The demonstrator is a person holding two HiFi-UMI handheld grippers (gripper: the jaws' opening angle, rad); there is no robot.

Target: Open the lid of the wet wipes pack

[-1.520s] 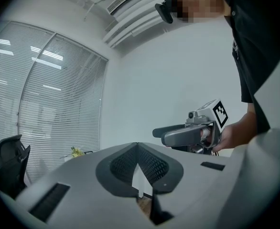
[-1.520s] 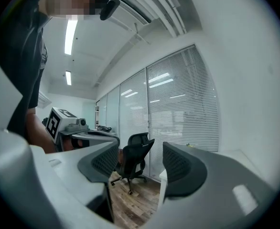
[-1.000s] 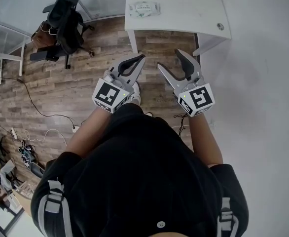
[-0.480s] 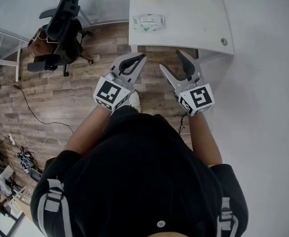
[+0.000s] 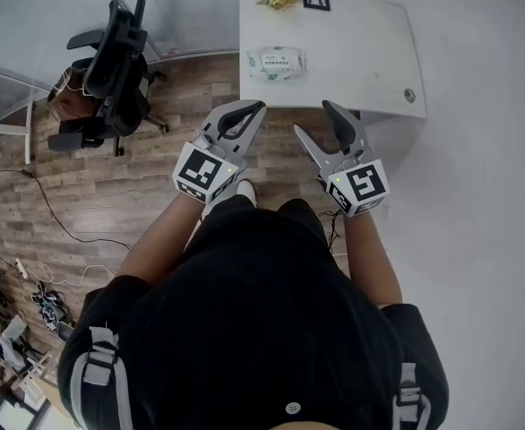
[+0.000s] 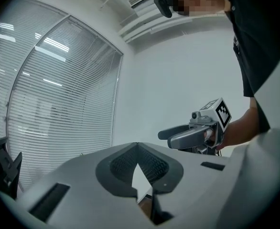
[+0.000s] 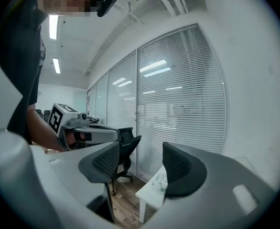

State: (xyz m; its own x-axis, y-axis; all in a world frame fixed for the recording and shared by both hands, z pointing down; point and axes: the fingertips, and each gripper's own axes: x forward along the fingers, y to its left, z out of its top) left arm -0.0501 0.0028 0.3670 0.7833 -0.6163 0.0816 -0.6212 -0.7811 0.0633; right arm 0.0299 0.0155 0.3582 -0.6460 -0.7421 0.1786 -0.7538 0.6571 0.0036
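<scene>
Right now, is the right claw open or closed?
Open. The right gripper has its jaws apart, nothing between them; the white table shows through the gap.

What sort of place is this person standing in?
Most likely an office: there is a black swivel chair, a white desk, and glass walls hung with slatted blinds.

White table (image 5: 361, 52), green-white wipes pack (image 5: 276, 62), blk chair (image 5: 115, 56), wood-grain floor (image 5: 110, 195)
</scene>
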